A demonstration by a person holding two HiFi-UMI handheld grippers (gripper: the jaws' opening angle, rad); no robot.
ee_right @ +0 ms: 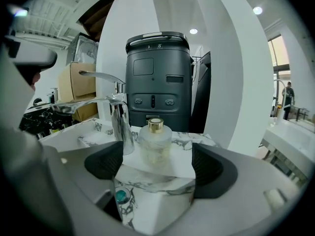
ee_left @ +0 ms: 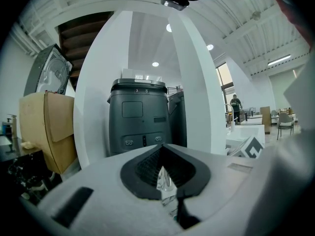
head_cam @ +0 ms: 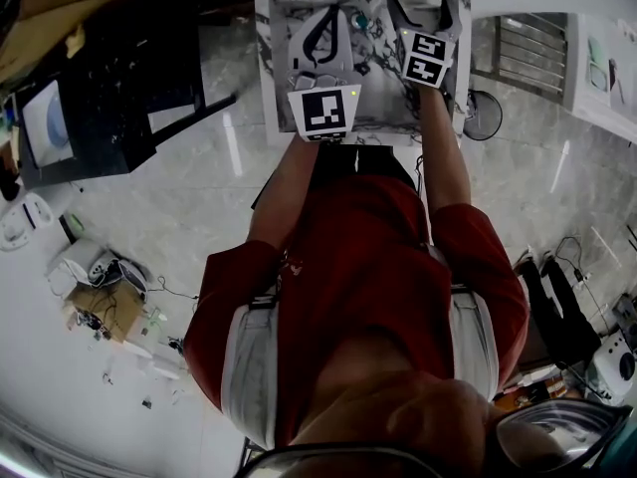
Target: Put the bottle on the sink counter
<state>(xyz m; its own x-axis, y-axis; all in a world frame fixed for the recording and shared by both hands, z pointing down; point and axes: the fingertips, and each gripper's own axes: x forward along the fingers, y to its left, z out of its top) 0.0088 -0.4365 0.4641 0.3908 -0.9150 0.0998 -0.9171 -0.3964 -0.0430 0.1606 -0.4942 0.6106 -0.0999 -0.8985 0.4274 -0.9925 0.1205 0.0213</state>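
Currently the right hand-held gripper (ee_right: 157, 166) is released, jaws wide apart and empty, and the left hand-held gripper (ee_left: 165, 173) is clenched on nothing. The bottle (ee_right: 155, 141) stands upright on the counter (ee_right: 170, 176), just beside the faucet (ee_right: 118, 117). Forward drift of the open jaws could topple it against the faucet or into the basin (ee_right: 120, 196) below, since the marble looks glossy; a grey machine (ee_right: 157, 77) stands behind the faucet in a bright white hall.

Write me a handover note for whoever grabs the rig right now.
Left gripper: jaws shut, nothing in them.
Right gripper: jaws open, empty, facing the bottle.
The bottle stands upright on the sink counter, beside the faucet, touching neither jaw.
Done: the bottle is on the counter.
Left: probably only backing the right gripper away without knocking the bottle.
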